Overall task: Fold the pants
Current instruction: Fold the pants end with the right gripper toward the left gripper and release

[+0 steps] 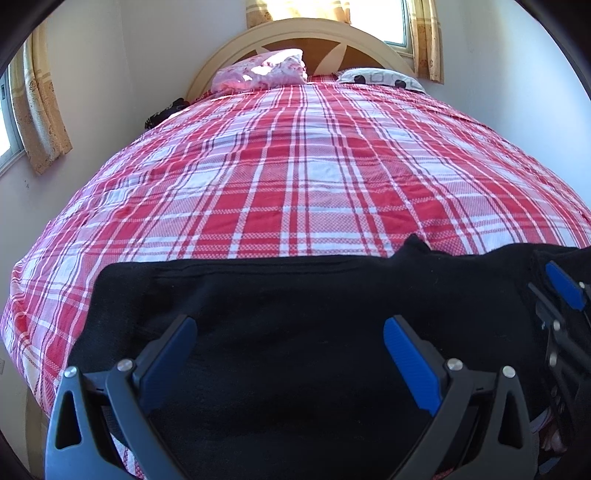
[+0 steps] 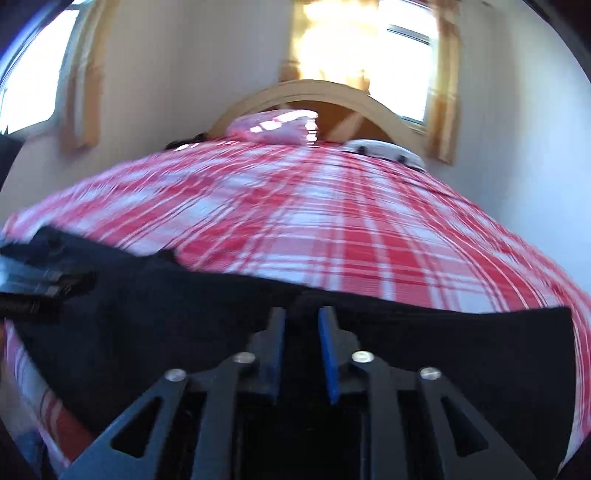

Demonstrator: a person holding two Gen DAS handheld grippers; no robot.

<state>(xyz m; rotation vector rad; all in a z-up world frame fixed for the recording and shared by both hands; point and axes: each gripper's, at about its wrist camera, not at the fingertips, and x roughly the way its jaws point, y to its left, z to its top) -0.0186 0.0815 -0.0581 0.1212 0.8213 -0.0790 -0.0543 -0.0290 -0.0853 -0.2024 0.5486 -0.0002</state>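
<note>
The black fabric pants [image 1: 295,332] are lying partly folded along the near edge of the red-and-white plaid bed [image 1: 295,177], while the left gripper [image 1: 290,330] is hovering released and the right gripper [image 2: 302,317] is standing narrowly parted, grasping nothing that I can tell.

A home bedroom: a bed [image 1: 295,177] covered with a red-and-white plaid sheet, an arched wooden headboard [image 1: 295,35], two pillows [image 1: 262,72] at the head edge, and curtained windows [image 1: 402,22] in plain walls.

One pair of black pants [image 1: 295,295], two grippers: left [image 1: 290,332] and right [image 2: 302,314], two pillows, pink [image 1: 262,70] and white patterned [image 1: 380,78], one plaid bedspread [image 1: 295,166], one headboard [image 1: 295,33], two curtained windows.
</note>
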